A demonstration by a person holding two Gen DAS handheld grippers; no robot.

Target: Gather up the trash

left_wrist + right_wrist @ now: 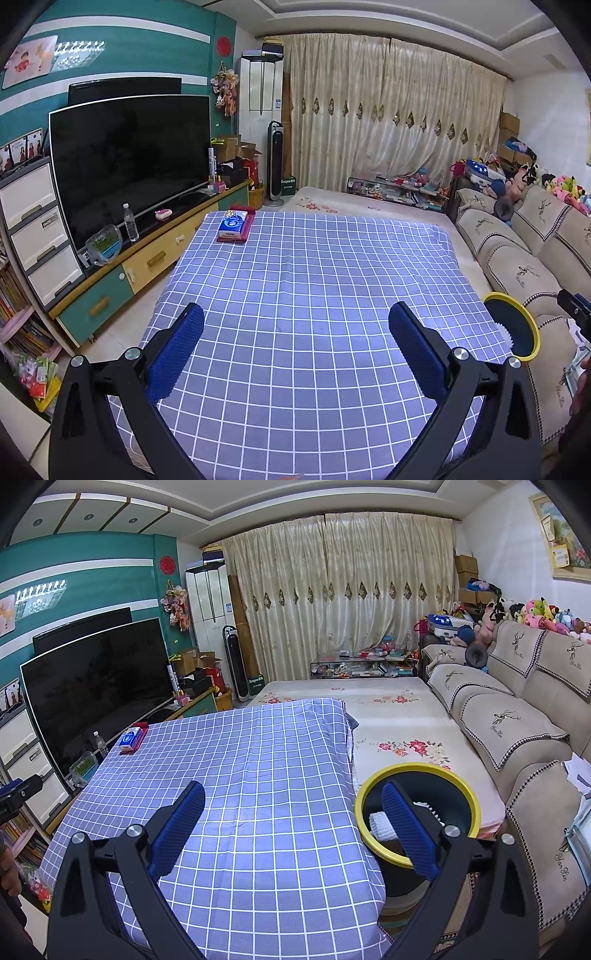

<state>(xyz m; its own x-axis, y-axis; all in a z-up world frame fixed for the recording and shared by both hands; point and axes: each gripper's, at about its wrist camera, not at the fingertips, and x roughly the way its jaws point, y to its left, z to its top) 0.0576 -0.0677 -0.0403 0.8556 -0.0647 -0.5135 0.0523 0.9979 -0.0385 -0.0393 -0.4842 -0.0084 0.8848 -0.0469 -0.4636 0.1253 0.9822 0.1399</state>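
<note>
In the left wrist view we see the left gripper (pixel 295 347) held above a counter (pixel 314 280) covered with a blue checked cloth, its two blue fingers (pixel 177 350) spread wide apart with nothing between them. At the far left corner of the counter lies a tissue pack (pixel 233 225) on a red tray (pixel 245 226). A bin (pixel 515 326) with a yellow rim stands just off the counter's right edge, beside the sofa (pixel 524 266), and something white and ribbed (pixel 505 334) shows at its rim. To the left a television (pixel 129 166) stands on a low cabinet (pixel 147 258), with a water bottle (pixel 130 223) in front of it

In the right wrist view we see the right gripper (pixel 293 825) over the near right part of the same counter (pixel 240 775), fingers (pixel 181 827) likewise released and wide open, holding nothing. Its right finger stands in front of the bin (pixel 419 812), which sits on the floor between the counter and the sofa (pixel 517 738). Inside the bin we can make out white trash (pixel 382 825), a ribbed paper piece, resting against the inner wall. The tissue pack (pixel 130 737) lies at the counter's far left corner. A flowered mat (pixel 399 723) spreads out behind the bin
</note>
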